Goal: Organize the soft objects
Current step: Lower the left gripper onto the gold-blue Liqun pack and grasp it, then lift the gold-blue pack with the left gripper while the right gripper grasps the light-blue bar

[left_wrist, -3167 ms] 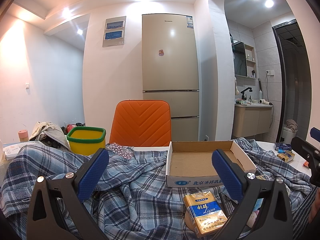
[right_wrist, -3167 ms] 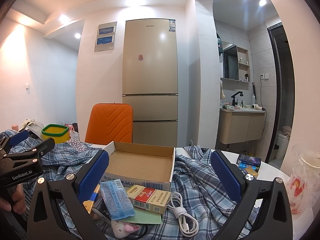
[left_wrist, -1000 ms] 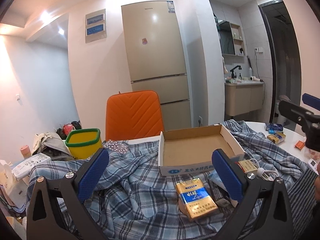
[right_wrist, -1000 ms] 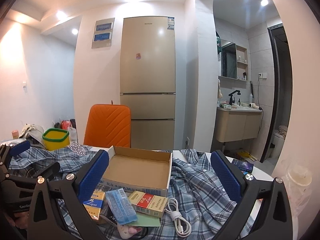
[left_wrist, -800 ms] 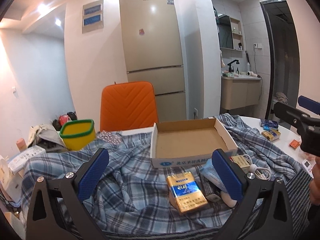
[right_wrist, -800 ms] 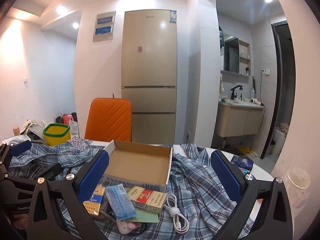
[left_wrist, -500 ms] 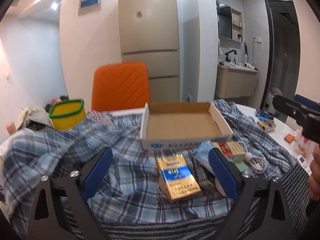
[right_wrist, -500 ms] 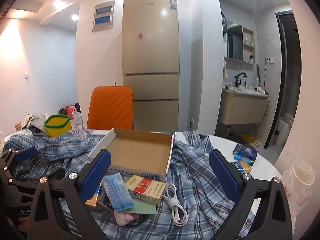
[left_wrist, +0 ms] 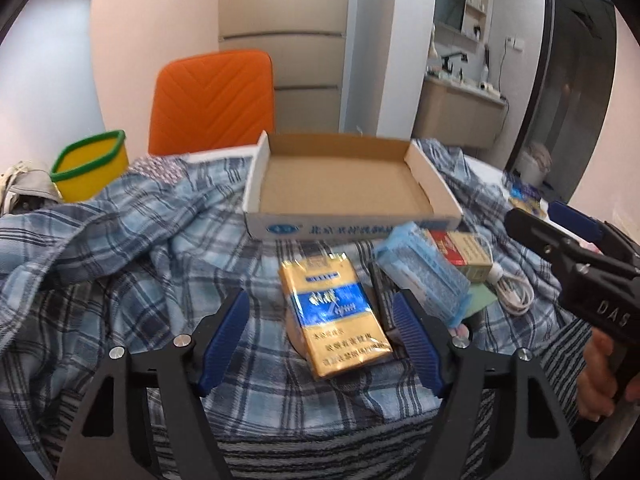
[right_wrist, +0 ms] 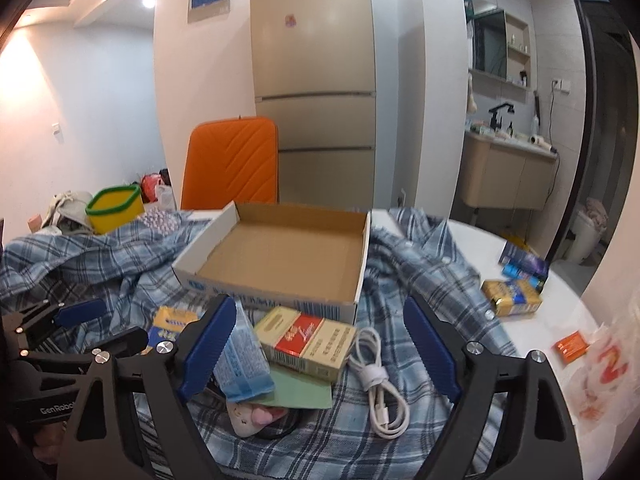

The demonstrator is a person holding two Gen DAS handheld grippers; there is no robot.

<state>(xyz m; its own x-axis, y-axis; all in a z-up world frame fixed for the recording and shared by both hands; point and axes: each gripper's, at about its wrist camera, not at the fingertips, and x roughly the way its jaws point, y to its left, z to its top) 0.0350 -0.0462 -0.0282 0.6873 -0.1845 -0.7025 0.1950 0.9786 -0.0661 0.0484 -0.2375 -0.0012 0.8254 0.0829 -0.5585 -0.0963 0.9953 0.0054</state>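
A blue plaid shirt is spread over the table. An open cardboard box sits on it. In front of the box lie a gold and blue cigarette pack, a blue tissue pack, a red and cream cigarette pack and a coiled white cable. My left gripper is open, its fingers either side of the gold pack. My right gripper is open above the red pack and cable.
An orange chair stands behind the table. A yellow tub with a green rim stands at the far left. Small packs lie on the bare white table at the right, next to a plastic bag.
Both grippers have moved forward and down toward the items in front of the box. The left gripper's fingers now flank the gold pack and stand closer together.
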